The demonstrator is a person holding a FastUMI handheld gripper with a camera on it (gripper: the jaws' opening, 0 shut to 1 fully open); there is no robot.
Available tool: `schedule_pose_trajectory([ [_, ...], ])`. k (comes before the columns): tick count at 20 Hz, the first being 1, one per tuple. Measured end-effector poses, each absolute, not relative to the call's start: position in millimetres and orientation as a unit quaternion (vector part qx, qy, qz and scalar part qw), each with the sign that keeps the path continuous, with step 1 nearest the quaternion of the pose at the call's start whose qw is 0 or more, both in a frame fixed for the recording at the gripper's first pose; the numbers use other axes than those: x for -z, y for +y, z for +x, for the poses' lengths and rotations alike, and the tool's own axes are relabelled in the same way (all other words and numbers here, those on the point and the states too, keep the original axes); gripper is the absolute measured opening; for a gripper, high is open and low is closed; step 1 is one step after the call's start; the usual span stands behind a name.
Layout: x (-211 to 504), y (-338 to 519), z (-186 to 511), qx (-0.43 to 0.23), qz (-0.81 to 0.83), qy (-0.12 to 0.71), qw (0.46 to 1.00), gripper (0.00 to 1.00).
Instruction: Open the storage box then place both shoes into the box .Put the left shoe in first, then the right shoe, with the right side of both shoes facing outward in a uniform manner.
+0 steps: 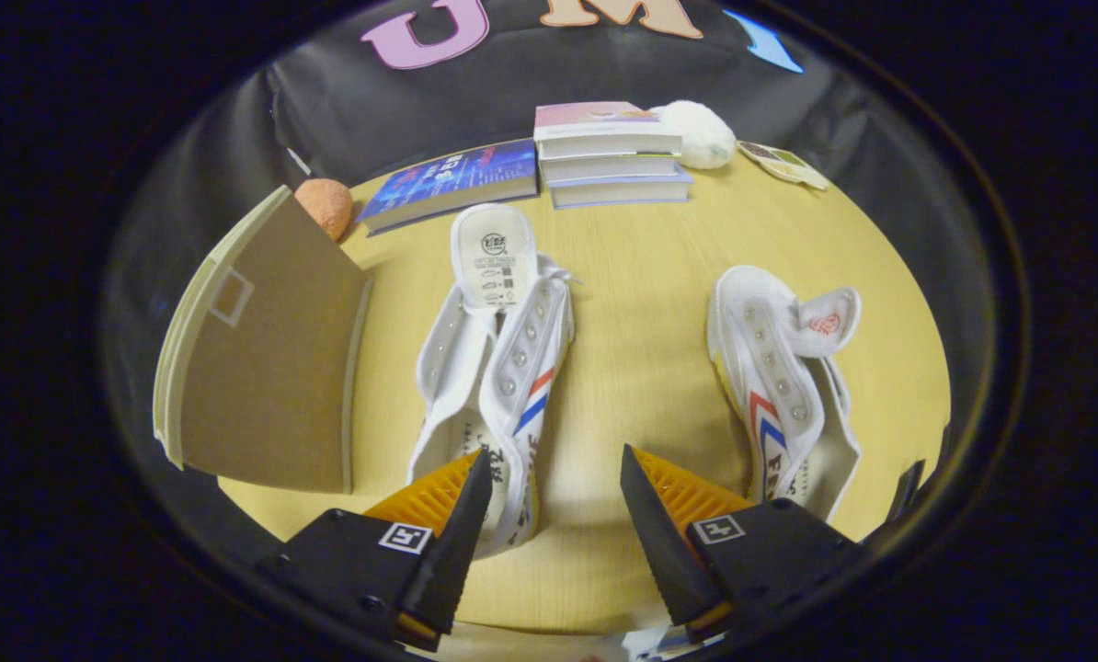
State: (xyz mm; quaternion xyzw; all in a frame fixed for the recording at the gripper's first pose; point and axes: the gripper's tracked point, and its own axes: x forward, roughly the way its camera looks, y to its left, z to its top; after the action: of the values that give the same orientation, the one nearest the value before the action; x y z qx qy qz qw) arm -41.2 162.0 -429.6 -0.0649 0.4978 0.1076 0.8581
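Box lid already up, swung to the side, left of the jaws; plain brown card inner face, pale cream rim, small square cutout near its top. Box body itself not readable. So step one judged done.

Both shoes still out on the surface; neither boxed. Left shoe, right shoe, uniform facing: all left to do.

Near shoe lay just ahead of the gripper, heel end touching or tucked under one finger, toe pointing away. Far shoe sat well apart to the other side, beyond the other finger. Which was the left shoe: could not tell.

Jaws spread wide, gripping nothing; bare wood between the fingers. Ridged pad faces visible on the inner sides.

Materials:
- Shoes: white canvas, soft and collapsed, no laces, metal eyelet rows, red and blue side stripes, printed lettering near the heels. Tongues flopped out: near shoe's laid flat forward, far shoe's folded sideways. Likely to deform under a pinch; rubber sole edge the firmer hold.
- Surface: light wood grain, smooth, matte.

Clutter at the back, well clear of the shoes:
- flat blue book
- book stack, three high
- white fuzzy lump beside the stack
- orange ball, rough skin, just behind the lid
- small card
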Motion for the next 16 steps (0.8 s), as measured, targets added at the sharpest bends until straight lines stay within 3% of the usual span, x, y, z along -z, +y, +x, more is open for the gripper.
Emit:
schedule_pose_trajectory([
  [6, 437.3, 167.2, 5.3, -0.078, -0.055, 0.483, 0.870, 0.78],
  [16, 455.9, 193.9, 29.3, -0.073, 0.045, 0.524, 0.848, 0.36],
])
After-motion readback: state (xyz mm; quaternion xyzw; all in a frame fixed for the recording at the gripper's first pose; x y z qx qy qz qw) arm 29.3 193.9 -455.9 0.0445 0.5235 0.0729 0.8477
